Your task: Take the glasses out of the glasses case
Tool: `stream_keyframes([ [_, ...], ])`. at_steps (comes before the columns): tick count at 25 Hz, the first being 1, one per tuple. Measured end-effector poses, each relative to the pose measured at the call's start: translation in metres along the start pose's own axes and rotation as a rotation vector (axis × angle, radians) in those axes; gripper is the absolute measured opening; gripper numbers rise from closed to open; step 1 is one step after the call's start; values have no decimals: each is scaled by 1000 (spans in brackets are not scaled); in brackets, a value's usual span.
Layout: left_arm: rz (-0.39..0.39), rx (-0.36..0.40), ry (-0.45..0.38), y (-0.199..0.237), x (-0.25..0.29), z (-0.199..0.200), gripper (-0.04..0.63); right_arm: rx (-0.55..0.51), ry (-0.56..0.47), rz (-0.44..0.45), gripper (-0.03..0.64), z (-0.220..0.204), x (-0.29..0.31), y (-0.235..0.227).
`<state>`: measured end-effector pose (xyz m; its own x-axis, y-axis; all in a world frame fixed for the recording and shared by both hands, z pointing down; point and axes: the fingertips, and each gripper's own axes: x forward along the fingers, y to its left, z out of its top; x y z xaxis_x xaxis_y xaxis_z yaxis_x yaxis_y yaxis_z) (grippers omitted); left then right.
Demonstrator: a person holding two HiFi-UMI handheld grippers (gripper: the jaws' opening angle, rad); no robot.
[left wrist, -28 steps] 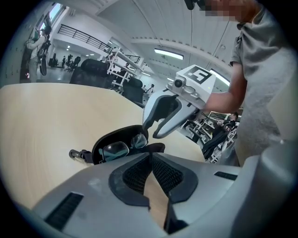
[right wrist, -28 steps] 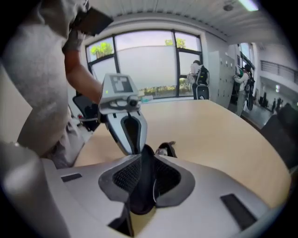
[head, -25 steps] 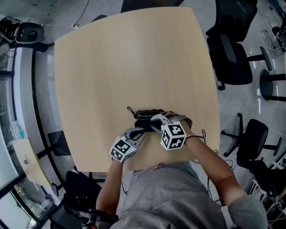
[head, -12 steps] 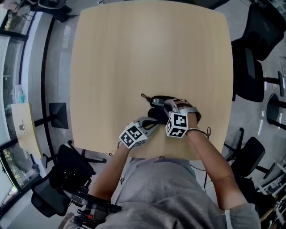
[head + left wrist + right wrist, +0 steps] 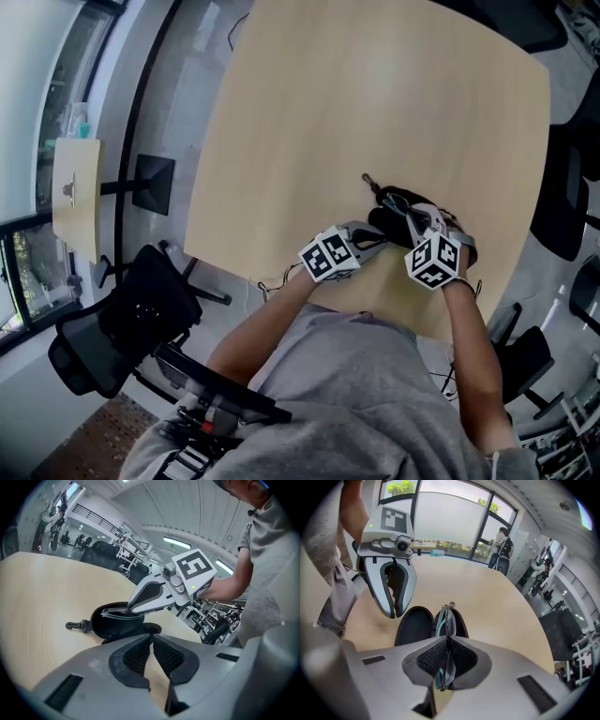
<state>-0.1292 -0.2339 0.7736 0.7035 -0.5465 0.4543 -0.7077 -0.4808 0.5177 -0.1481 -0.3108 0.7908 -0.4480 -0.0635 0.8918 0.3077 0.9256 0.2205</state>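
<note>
Now the right claw (image 5: 446, 660) is clenched on the folded glasses (image 5: 446, 620). They stand edge-on between its pads, with their far end over the open black glasses case (image 5: 411, 626). The case lies on the pale wooden counter (image 5: 356, 112), near the edge closest to the person. The left claw (image 5: 151, 644) sits just beside the case, its pads pressed together on nothing.

Left gripper (image 5: 151, 638) jaws together; right gripper (image 5: 446, 644) pinches glasses (image 5: 447, 618).
</note>
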Motion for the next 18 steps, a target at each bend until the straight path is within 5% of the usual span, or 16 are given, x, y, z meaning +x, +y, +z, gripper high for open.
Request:
stream_keyframes([
  [18,52,69,-147,-25,-106,18,8,139,-36,-224,31,41,-117,-3],
])
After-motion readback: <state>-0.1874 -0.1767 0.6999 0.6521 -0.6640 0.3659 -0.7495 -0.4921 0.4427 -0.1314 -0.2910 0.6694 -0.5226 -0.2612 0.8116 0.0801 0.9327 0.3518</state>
